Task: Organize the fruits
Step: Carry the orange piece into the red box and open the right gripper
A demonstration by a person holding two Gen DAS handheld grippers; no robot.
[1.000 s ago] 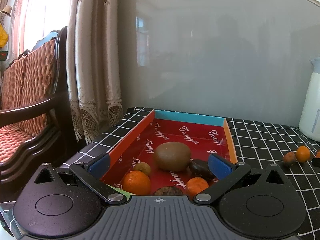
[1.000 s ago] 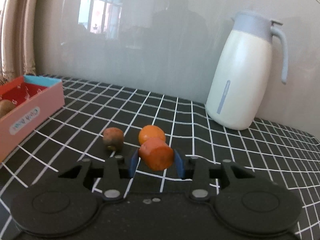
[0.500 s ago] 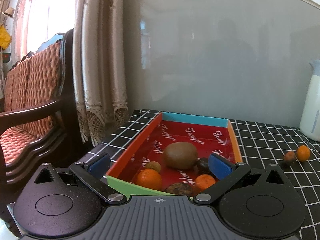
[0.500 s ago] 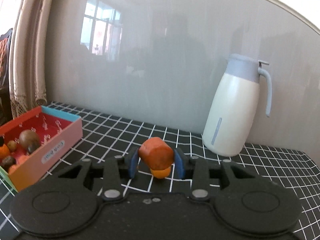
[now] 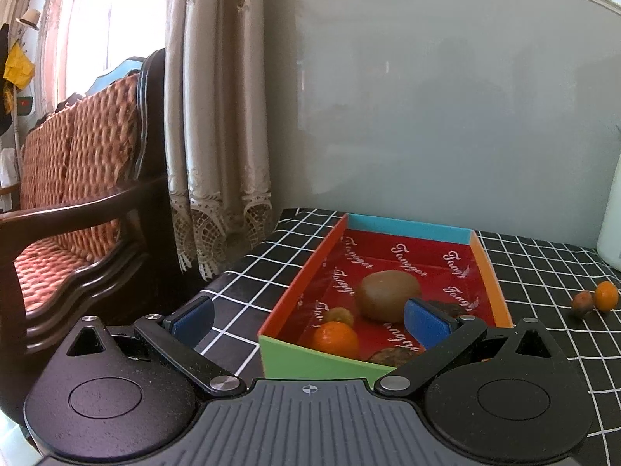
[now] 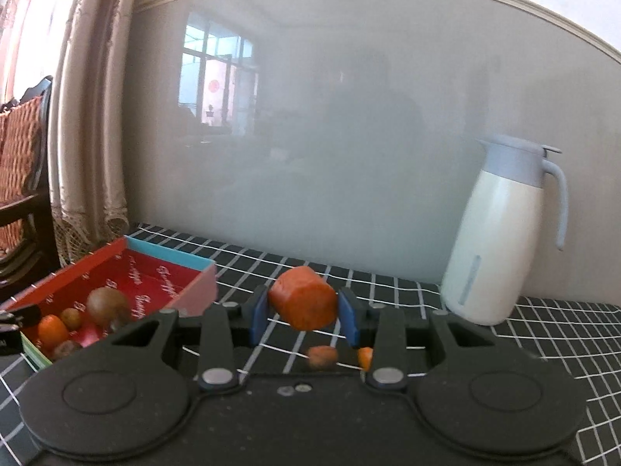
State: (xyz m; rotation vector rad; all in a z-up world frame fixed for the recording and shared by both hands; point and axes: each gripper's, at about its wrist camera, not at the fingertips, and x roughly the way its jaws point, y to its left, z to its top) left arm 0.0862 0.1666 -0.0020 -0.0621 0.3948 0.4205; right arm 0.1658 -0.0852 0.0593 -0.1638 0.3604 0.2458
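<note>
My right gripper point(image 6: 304, 317) is shut on an orange carrot chunk point(image 6: 303, 297), held in the air above the checked tablecloth. Below it on the cloth lie a small brown fruit point(image 6: 322, 356) and a small orange point(image 6: 365, 358), also seen in the left wrist view as the brown fruit point(image 5: 582, 303) and the orange point(image 5: 606, 296). The red box point(image 5: 299, 287) holds a kiwi point(image 5: 389, 296), an orange point(image 5: 335, 339) and other small fruits. My left gripper point(image 5: 308, 322) stands open at the box's near left corner, with nothing held. In the right wrist view the box point(image 6: 170, 256) sits at the left.
A white jug with a grey-blue lid point(image 6: 500, 233) stands at the back right against the grey wall. A wooden chair with woven cushions point(image 5: 77, 202) and a lace curtain point(image 5: 217, 116) stand left of the table edge.
My right gripper has risen with the carrot chunk and swung left, bringing the box into view. My left gripper has drifted left and back, away from the box interior.
</note>
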